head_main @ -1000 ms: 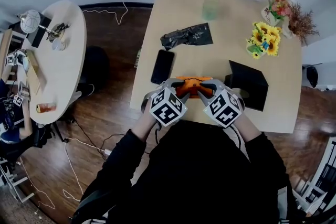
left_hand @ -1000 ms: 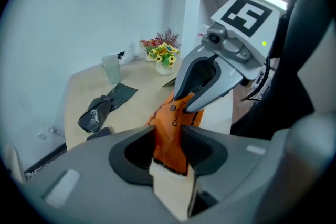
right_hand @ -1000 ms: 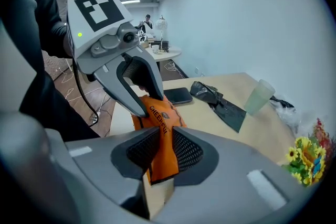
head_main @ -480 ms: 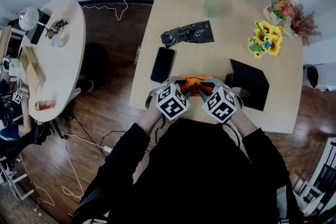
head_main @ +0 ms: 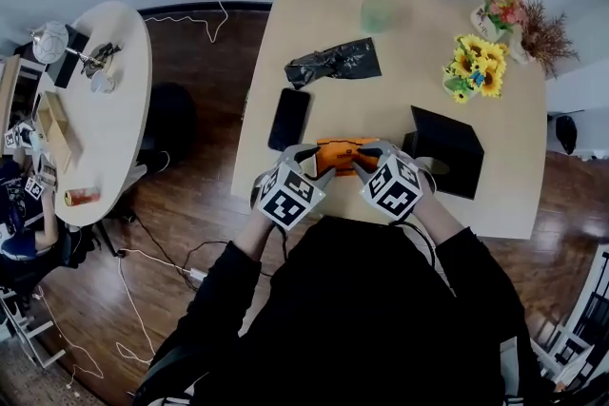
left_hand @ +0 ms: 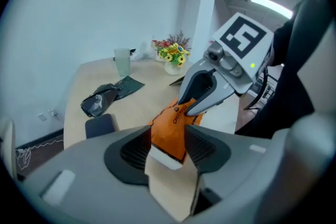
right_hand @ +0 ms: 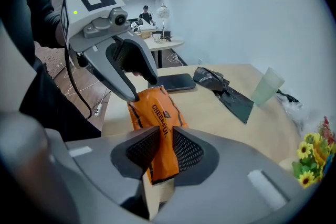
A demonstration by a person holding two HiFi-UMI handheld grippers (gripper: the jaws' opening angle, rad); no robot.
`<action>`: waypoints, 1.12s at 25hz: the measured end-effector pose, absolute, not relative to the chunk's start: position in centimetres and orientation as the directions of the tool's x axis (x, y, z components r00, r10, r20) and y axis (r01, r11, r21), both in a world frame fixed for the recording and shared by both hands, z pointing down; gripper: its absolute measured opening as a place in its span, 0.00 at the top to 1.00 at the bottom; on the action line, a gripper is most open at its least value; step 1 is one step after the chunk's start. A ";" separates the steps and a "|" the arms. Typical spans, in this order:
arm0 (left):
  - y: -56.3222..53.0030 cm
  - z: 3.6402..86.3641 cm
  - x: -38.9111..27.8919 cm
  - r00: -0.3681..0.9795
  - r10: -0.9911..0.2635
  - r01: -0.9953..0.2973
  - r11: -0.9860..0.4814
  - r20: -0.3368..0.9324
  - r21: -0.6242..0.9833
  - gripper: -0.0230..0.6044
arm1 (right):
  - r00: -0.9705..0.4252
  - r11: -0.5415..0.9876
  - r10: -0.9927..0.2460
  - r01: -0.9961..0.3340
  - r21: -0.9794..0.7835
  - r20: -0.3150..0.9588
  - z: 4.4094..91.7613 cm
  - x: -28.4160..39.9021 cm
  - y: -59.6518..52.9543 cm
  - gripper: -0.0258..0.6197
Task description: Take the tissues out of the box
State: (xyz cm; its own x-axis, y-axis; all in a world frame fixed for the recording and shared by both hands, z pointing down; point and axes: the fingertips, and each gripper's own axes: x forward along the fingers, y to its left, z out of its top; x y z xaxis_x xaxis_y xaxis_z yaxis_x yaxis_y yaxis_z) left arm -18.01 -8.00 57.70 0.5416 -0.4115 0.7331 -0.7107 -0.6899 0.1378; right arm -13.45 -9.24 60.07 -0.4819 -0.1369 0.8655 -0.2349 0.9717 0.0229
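The orange tissue pack (head_main: 344,150) is held at the near edge of the pale wooden tabletop (head_main: 409,90), directly in front of the person, with one pair of tongs at each end. From the head view it lies crosswise, with the left tongs (head_main: 322,166) at its left end and the right tongs (head_main: 362,166) at its right end.

In the left gripper view, one end of the pack (left_hand: 170,131) stands between the left tongs (left_hand: 167,147). These are opening: the gap is narrow and the pads sit right at the pack's sides without visibly squeezing it. A white edge shows at the pack's near end. Beyond it, the tip of the right tongs (left_hand: 190,106) reaches the far end of the pack.

In the right gripper view, the right tongs (right_hand: 160,150) are closed tight on the pack (right_hand: 157,118), and the wrapper is pinched thin between the ribbed pads. The tip of the left tongs (right_hand: 134,94) meets the pack's far corner.

Just beyond the pack's left end, a black phone (head_main: 287,119) lies flat on the tabletop. A crumpled black plastic bag (head_main: 333,64) lies farther back, and a pale green cup (head_main: 379,12) stands beyond that. A black box (head_main: 445,150) stands just to the right of the right tongs, with a bunch of sunflowers (head_main: 473,69) behind it.
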 end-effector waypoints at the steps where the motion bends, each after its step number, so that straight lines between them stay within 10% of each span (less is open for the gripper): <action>1: -7.8 57.3 -18.7 0.537 -0.432 -0.732 -0.665 0.724 0.146 0.67 | -0.482 0.972 -0.139 -0.234 0.026 0.865 60.1 -13.4 -9.3 0.83; 9: -7.5 53.6 -20.1 0.524 -0.580 -0.823 -0.534 0.624 0.194 0.67 | -0.541 0.958 -0.207 -0.282 0.056 0.815 58.5 -13.2 -10.2 0.78; 28: -8.1 38.8 -12.0 0.469 -0.828 -0.881 -0.461 0.308 0.102 0.72 | -0.813 0.815 -0.525 -0.565 -0.126 0.250 37.3 -3.2 -11.3 0.96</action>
State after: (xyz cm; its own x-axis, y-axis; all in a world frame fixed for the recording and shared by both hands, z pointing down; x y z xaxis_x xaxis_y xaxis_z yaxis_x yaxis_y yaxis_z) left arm -11.95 -8.09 38.77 0.4690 -0.8277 0.3083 -0.8813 -0.4615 0.1017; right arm -3.22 -11.29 37.28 -0.8133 -0.5252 0.2503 -0.5653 0.8152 -0.1263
